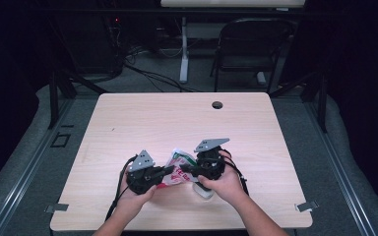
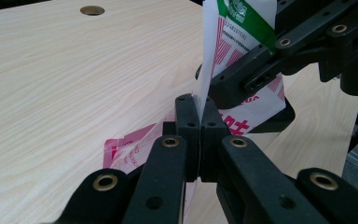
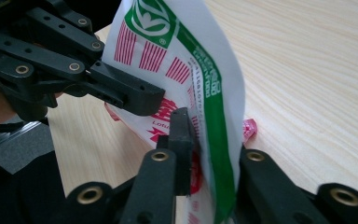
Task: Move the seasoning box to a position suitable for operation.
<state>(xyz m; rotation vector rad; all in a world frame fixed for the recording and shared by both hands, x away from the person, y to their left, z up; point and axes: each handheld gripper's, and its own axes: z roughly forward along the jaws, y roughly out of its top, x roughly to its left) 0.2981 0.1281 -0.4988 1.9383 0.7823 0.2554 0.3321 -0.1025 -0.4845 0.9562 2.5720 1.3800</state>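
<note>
1. Packet [image 1: 179, 169], white with red and green print, is held low in the centre of the high view, just above the counter [image 1: 142, 123]
2. Left tongs [image 2: 198, 116] are clamped tight on the packet's thin edge
3. Right tongs [image 3: 209, 140] straddle the packet's other side, jaws nearly closed on it

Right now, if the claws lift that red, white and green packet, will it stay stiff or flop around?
Probably floppy: the packet curves and bends between the left claw and right claw. It looks thin, so likely light. Its glossy film might slip.
</note>
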